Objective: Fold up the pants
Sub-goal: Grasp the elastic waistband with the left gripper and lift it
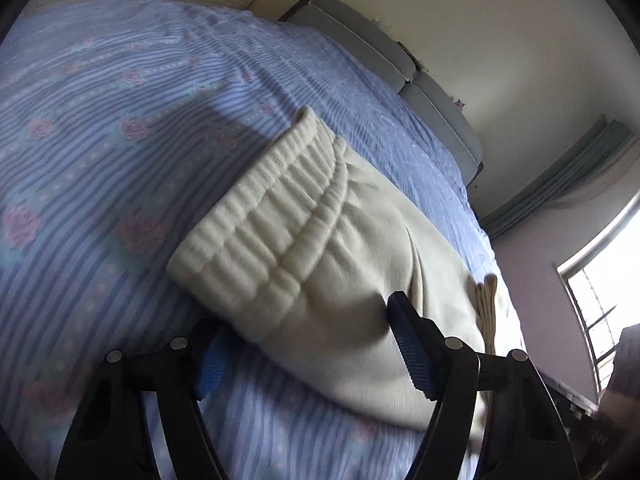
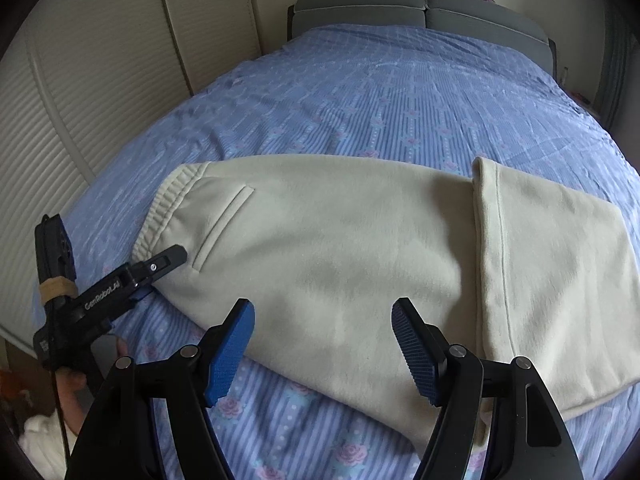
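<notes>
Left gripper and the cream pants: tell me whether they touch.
Touching. In the left wrist view the left gripper straddles the pants near the waistband, one finger pressing on the cloth, the other beneath its edge.

A wide bed covered by a blue striped bedspread printed with pink roses [image 2: 400, 112] fills most of both views. At its far end stands a grey padded headboard in two cushioned sections [image 2: 420, 12], set against a plain cream wall [image 1: 500, 60]. Along the bed's left side runs a row of cream louvred wardrobe doors [image 2: 80, 92] with vertical seams between the panels. In the left wrist view, a bright window with a dark grid frame [image 1: 600, 300] throws strong daylight in from the right, and grey-green pleated curtains [image 1: 568, 172] hang gathered above it beside a pale lilac wall [image 1: 532, 264].
</notes>
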Available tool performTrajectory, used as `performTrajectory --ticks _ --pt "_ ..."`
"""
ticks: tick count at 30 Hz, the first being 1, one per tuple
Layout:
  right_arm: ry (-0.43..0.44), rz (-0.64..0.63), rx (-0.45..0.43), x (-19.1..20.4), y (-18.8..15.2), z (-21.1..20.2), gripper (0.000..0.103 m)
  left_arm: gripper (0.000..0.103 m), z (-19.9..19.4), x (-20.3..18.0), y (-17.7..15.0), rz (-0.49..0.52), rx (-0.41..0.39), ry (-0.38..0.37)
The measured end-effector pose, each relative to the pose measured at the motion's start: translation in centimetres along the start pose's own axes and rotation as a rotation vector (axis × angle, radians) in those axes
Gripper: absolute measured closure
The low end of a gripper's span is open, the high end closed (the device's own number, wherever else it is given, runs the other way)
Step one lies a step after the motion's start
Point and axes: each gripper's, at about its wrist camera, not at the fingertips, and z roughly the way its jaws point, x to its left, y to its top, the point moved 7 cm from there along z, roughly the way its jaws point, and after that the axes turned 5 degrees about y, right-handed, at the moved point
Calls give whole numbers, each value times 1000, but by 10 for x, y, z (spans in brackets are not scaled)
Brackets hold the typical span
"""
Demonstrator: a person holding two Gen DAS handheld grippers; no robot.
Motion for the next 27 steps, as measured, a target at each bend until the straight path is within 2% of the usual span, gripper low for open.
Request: performTrajectory --ticks 2,6,8,11,13,14,21,23,27 --pt "-15 -5 -4 -2 2 1 32 33 7 0 7 -39 -8 -8" --pt "-32 -27 -15 -3 5 0 32 34 20 -5 15 -26 6 13" --pt "-47 -47 -18 -3 6 -2 32 44 25 -6 19 -21 26 40" --pt "-69 -84 -21 -3 7 -7 32 63 20 -10 27 -24 49 41" --pt "-86 -121 -20 -3 7 -13 32 73 11 -21 35 31 39 53" --pt "-95 -141 -22 -4 8 -17 32 74 6 -28 38 72 22 64" --pt "-151 -219 -71 -30 12 -75 32 78 -43 -128 55 346 -107 98" --pt "-174 -205 -109 -48 15 -101 32 78 -54 -164 55 413 -130 100" --pt "-292 -100 -227 -108 25 -154 32 79 -60 -234 56 481 -108 117"
